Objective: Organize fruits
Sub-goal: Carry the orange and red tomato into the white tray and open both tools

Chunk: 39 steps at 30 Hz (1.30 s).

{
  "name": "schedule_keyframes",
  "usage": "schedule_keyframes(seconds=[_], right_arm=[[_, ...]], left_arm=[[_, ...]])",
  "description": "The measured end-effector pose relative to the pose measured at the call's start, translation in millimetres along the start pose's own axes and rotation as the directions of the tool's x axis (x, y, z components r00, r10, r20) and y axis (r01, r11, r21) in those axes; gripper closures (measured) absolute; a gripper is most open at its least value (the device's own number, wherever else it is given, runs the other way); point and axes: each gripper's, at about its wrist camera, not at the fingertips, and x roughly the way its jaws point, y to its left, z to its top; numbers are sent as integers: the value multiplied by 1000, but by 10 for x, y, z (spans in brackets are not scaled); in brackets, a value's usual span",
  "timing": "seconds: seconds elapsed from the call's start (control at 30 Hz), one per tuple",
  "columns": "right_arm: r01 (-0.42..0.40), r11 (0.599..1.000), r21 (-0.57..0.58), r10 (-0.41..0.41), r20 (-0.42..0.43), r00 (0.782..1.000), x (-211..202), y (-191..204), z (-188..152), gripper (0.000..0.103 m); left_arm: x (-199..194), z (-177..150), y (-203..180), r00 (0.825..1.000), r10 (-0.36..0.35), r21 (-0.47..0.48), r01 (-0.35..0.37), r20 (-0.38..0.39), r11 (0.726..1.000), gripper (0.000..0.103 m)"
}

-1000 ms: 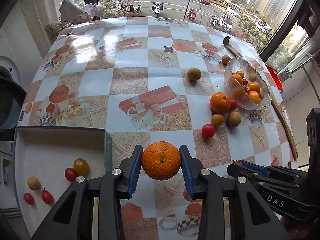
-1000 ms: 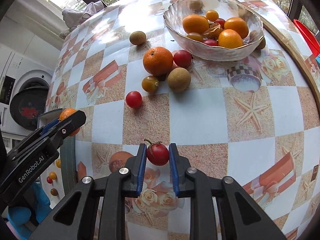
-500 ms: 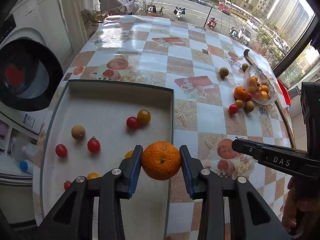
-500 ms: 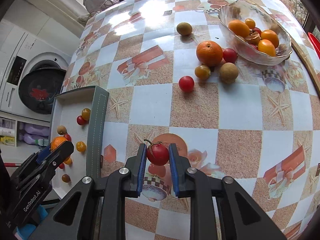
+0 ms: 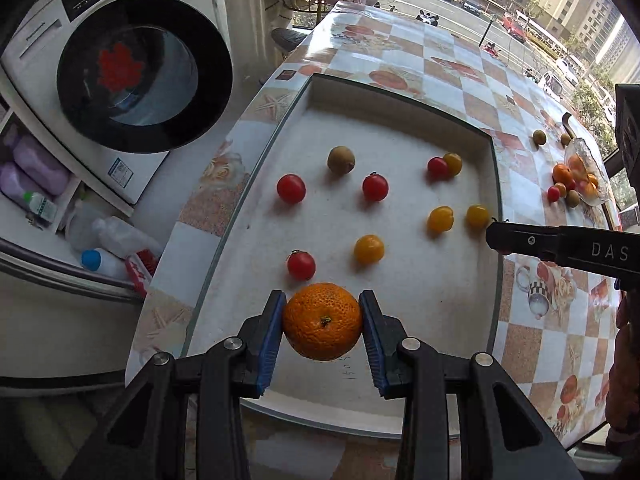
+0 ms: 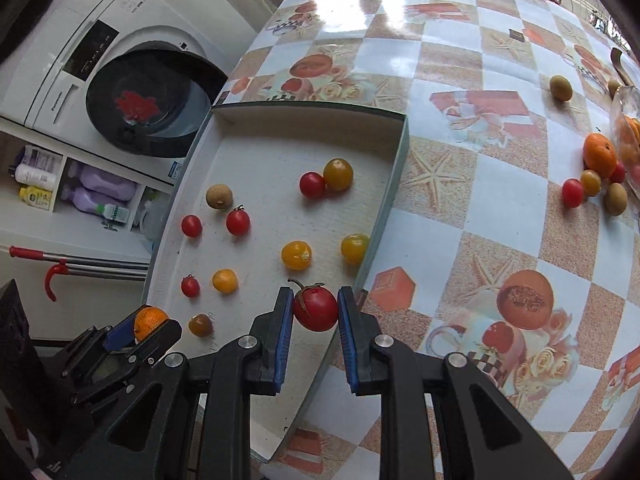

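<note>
Both grippers have swung left from the checked tablecloth (image 6: pixel 500 216) to the white tray (image 5: pixel 400 280).
Left gripper (image 5: pixel 322 322) clamps the mandarin (image 5: pixel 322 321), stem scar facing camera; right gripper (image 6: pixel 315 308) pinches a cherry tomato (image 6: pixel 316 309), stem far-left. Washing machine (image 5: pixel 132 68) stands left.

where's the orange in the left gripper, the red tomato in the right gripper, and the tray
orange (image 5: pixel 322 321), left wrist view, centre of its peel by the stem scar
red tomato (image 6: pixel 315 307), right wrist view, middle of its skin
tray (image 6: pixel 394 176), right wrist view, right-hand wall
</note>
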Motion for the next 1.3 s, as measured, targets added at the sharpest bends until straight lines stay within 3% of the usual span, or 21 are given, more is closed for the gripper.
schedule_keyframes(seconds=[0.3, 0.53, 0.73, 0.87, 0.9, 1.07, 1.13, 1.27, 1.3], right_arm=[[50, 995, -84, -55, -58, 997, 337, 324, -7, 79], [137, 979, -148, -146, -52, 988, 422, 377, -26, 79], [160, 974, -163, -173, -71, 982, 558, 368, -33, 78], [180, 967, -182, -195, -68, 979, 585, 418, -20, 77], [181, 966, -185, -196, -71, 978, 589, 425, -16, 77], [173, 969, -174, -191, -93, 977, 552, 454, -25, 59], [166, 970, -175, -184, -90, 979, 482, 488, -31, 58], [161, 973, -166, -176, -80, 981, 311, 535, -20, 37], [158, 974, -160, -173, -84, 981, 284, 540, -19, 36]], left_arm=[[220, -116, 313, 998, 48, -25, -49, -36, 998, 64], [352, -116, 288, 997, 50, -18, -51, -51, 999, 64], [428, -128, 265, 996, 56, 5, -56, -75, 998, 62], [437, -128, 262, 995, 65, 25, -64, -78, 998, 40], [428, -129, 252, 995, 71, 30, -69, -72, 997, 39], [434, -133, 211, 993, 83, 65, -78, -86, 995, 39], [421, -129, 222, 993, 74, 60, -68, -93, 996, 39], [401, -121, 225, 992, 72, 40, -68, -104, 997, 39], [394, -120, 218, 991, 74, 37, -70, -108, 997, 34]])
